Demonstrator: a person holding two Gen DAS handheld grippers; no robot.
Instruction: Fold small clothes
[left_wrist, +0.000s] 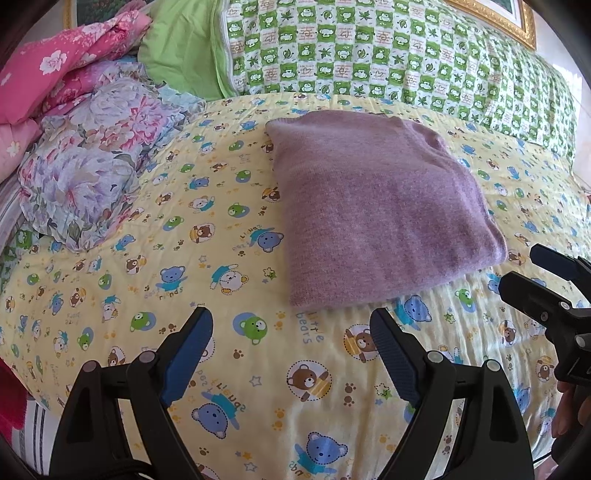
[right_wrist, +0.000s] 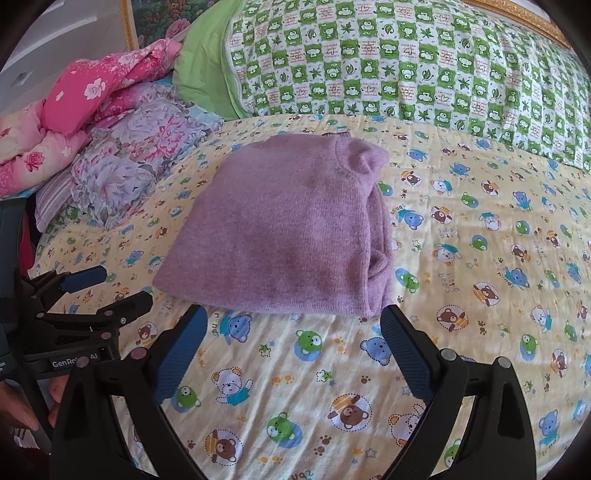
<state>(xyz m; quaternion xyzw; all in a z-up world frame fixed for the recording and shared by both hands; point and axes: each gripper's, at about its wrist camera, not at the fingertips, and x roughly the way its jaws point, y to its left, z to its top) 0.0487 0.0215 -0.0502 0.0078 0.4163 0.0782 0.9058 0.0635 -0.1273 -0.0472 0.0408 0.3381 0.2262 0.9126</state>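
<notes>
A purple knit sweater (left_wrist: 373, 206) lies folded into a neat rectangle on the yellow bear-print bedsheet (left_wrist: 258, 369). It also shows in the right wrist view (right_wrist: 280, 232), with its collar at the far end and folded layers along its right side. My left gripper (left_wrist: 291, 317) is open and empty, just in front of the sweater's near edge. My right gripper (right_wrist: 293, 317) is open and empty, close to the sweater's near edge. The right gripper shows at the right edge of the left wrist view (left_wrist: 546, 284); the left gripper shows at the left of the right wrist view (right_wrist: 99, 291).
A floral purple pillow (left_wrist: 92, 162) and pink flowered quilts (left_wrist: 55, 74) are piled at the left. A green frog-print quilt (left_wrist: 388, 55) runs along the back, under a gold picture frame (left_wrist: 517, 26). The bedsheet (right_wrist: 332, 387) spreads in front.
</notes>
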